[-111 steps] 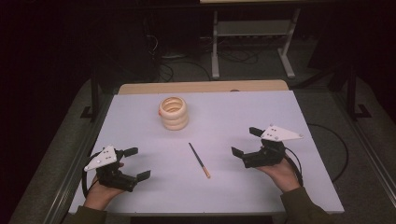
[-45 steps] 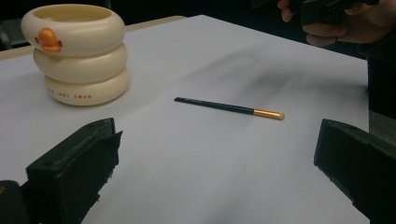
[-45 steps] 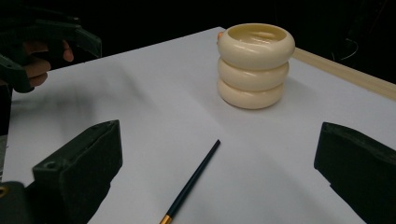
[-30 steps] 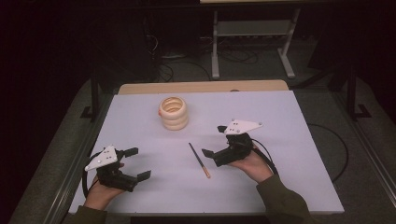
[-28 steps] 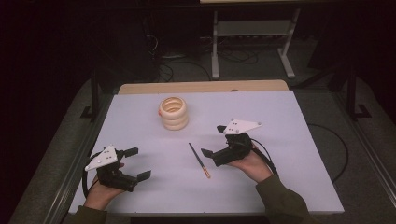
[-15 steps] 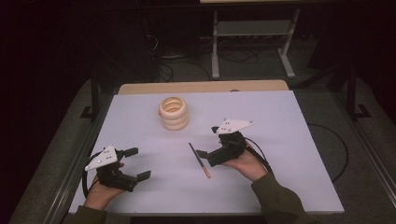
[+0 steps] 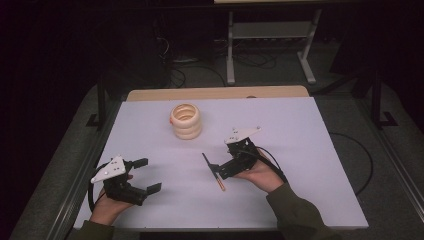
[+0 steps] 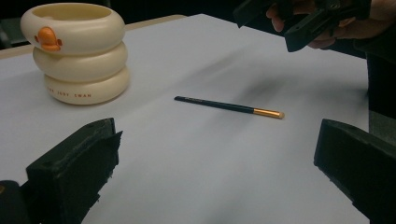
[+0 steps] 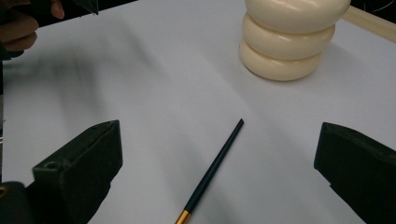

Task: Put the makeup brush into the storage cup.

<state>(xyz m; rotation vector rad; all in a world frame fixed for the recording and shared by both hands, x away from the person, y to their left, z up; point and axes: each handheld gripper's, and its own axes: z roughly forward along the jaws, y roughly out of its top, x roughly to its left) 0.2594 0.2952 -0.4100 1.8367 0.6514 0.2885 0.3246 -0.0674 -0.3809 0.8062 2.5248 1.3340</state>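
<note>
Duck emblem (image 8: 48, 38) shows from the left tool (image 8: 219, 172); both tools (image 9: 219, 172) gape empty.

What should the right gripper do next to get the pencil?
Probably lower and shut on the pencil. The right gripper hangs open just above it, with the pencil lying flat on the table between its jaws in the right gripper view.
</note>
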